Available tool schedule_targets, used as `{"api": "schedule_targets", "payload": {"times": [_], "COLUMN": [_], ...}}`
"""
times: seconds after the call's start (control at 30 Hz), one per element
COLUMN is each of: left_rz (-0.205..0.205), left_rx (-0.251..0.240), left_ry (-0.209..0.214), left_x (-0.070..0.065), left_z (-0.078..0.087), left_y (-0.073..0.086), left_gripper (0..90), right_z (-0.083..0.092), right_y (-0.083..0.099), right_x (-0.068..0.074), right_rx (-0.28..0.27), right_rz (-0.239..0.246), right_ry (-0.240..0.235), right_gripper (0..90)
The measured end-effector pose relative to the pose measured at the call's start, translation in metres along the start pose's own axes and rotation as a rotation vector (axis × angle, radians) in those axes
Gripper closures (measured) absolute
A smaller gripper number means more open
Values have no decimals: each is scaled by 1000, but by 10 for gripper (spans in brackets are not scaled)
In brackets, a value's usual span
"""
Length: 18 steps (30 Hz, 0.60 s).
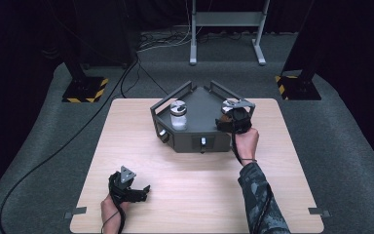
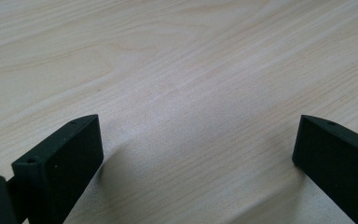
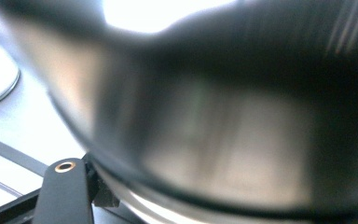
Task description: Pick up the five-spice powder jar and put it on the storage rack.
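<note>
On the pale wooden worktop [image 1: 195,185] sits a dark grey angular metal tray with handle rails [image 1: 195,134], holding two jars. At its right corner the right gripper [image 1: 233,119] is closed around a brown-filled glass jar with a silver lid [image 1: 229,108]; in the right gripper view that jar [image 3: 205,140] fills the space between its fingers, blurred and very close. Well apart, a clear glass jar of white contents with a silver lid [image 1: 178,116] stands upright in the tray's left corner. Near the worktop's front left, the left gripper [image 1: 135,191] rests low, its fingers [image 2: 65,163] spread wide over bare wood, holding nothing.
</note>
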<state>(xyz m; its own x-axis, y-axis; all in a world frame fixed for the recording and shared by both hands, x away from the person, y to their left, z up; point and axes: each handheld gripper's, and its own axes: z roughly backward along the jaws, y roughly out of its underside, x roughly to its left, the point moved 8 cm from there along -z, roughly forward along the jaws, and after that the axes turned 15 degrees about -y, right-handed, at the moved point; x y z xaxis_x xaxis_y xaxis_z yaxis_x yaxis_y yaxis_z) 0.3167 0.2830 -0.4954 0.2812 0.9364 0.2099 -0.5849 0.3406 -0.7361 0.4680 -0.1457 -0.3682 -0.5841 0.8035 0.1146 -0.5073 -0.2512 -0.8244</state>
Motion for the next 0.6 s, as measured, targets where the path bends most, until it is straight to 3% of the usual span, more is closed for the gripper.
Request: {"api": "schedule_targets", "payload": {"times": [0.6], "left_rz": [2], "left_rx": [2], "left_ry": [3], "left_x": [1], "left_z": [0], "left_y": [0], "left_gripper": [17], "right_z": [-1], "right_y": [2], "right_x": [-1], "right_rx": [-2], "right_rz": [9], "right_ry": [-4], "right_gripper": [287]}}
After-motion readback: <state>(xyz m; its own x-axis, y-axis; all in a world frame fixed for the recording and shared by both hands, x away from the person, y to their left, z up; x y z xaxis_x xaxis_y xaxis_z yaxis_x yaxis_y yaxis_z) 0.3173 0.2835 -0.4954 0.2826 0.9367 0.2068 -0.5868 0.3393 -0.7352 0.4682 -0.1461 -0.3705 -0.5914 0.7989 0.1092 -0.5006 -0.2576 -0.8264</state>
